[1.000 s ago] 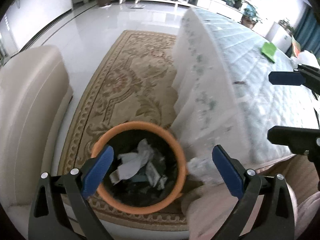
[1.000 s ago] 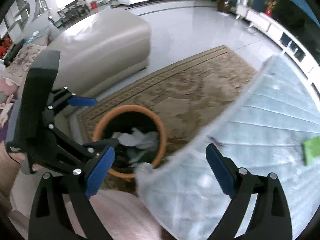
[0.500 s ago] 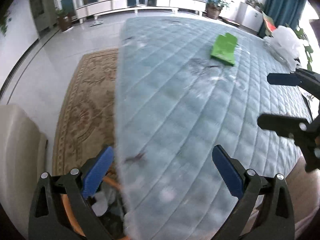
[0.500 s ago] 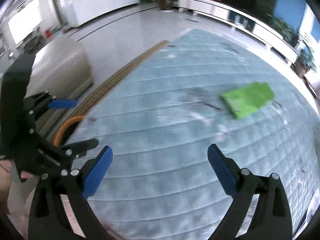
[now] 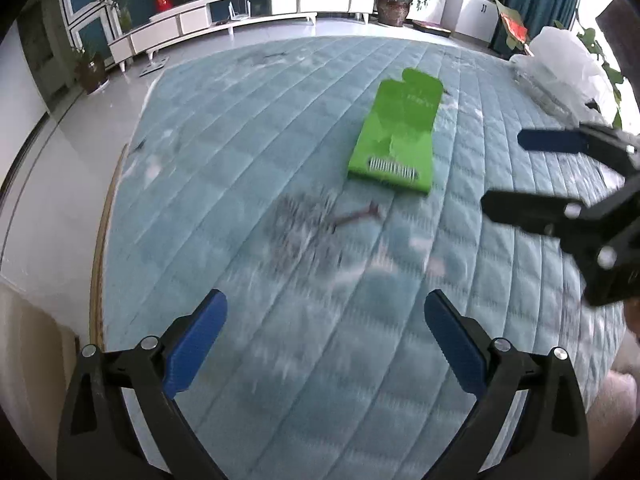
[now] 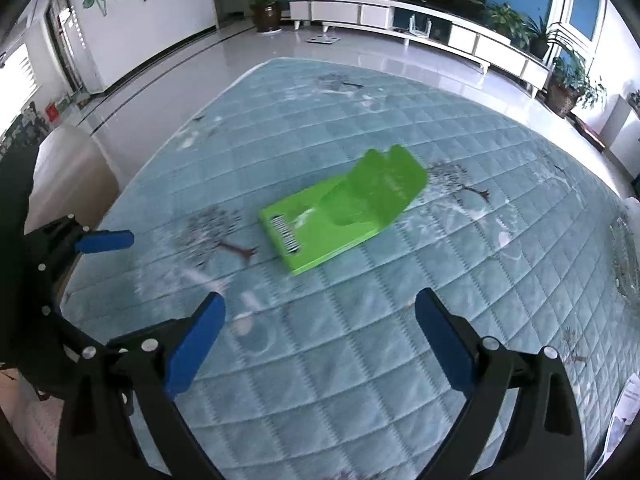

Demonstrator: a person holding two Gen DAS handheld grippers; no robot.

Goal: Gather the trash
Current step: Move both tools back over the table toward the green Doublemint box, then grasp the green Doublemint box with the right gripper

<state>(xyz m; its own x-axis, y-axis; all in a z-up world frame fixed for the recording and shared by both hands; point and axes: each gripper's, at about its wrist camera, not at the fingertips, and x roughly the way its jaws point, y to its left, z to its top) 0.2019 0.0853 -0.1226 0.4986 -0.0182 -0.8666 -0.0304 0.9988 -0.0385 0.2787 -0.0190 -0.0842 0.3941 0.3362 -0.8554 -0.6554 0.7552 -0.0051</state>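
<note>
A flattened green carton [image 5: 398, 136] lies on the blue quilted table cover [image 5: 248, 184], also seen in the right wrist view [image 6: 340, 216]. My left gripper [image 5: 326, 340] is open and empty, above the cover, short of the carton. My right gripper [image 6: 318, 340] is open and empty, also short of the carton; it shows at the right of the left wrist view [image 5: 536, 172]. The left gripper shows at the left of the right wrist view [image 6: 92, 264]. The orange trash bin is out of view.
A crumpled clear plastic bag [image 5: 560, 68] lies at the far right of the table. White papers [image 6: 624, 408] lie at the table's right edge. A beige sofa [image 6: 64, 172] stands left of the table. A white TV cabinet [image 6: 420, 20] and potted plants line the far wall.
Both grippers have swung up from over the orange bin beside the table to over the table top. The green carton has come much nearer in both views. Both stay open.
</note>
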